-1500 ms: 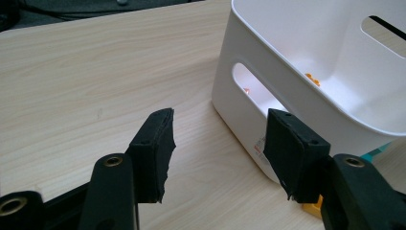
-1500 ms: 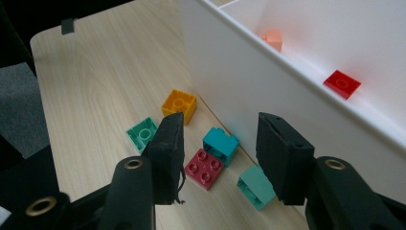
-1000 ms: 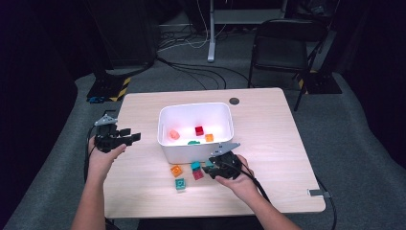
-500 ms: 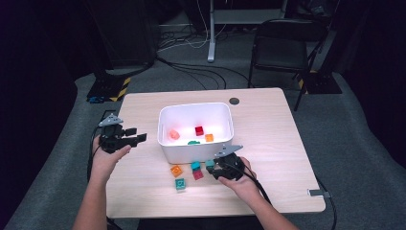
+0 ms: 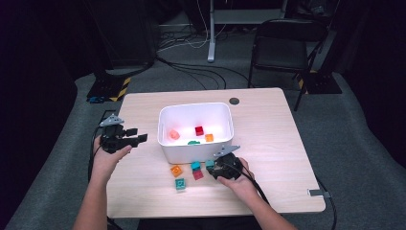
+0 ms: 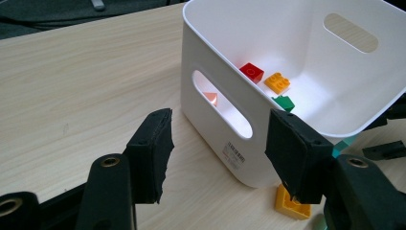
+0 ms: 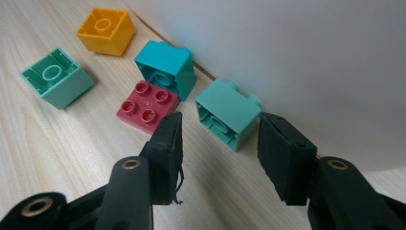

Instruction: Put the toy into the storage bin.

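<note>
A white bin (image 5: 196, 143) stands mid-table and holds a red brick (image 5: 199, 130), an orange one (image 5: 209, 138), a pink one (image 5: 174, 134) and a green one (image 5: 193, 142). My right gripper (image 5: 213, 167) is low at the bin's front. Its jaws have just been opening, and a teal-green brick (image 7: 227, 115) lies at their tips (image 7: 220, 148), untouched. Beside it are a dark red brick (image 7: 147, 106), a teal brick (image 7: 166, 67), an orange brick (image 7: 105, 29) and a mint brick (image 7: 56, 77). My left gripper (image 5: 136, 136) hovers open and empty left of the bin (image 6: 201, 124).
A round dark grommet (image 5: 234, 101) sits in the table behind the bin. A folding chair (image 5: 282, 48) and cables stand on the floor beyond the far edge. Bare wood (image 5: 277, 139) spreads right of the bin and along the near edge.
My right gripper has sunk slightly towards the bricks at the bin's front. The left gripper has barely shifted. The bricks lie where they were.
</note>
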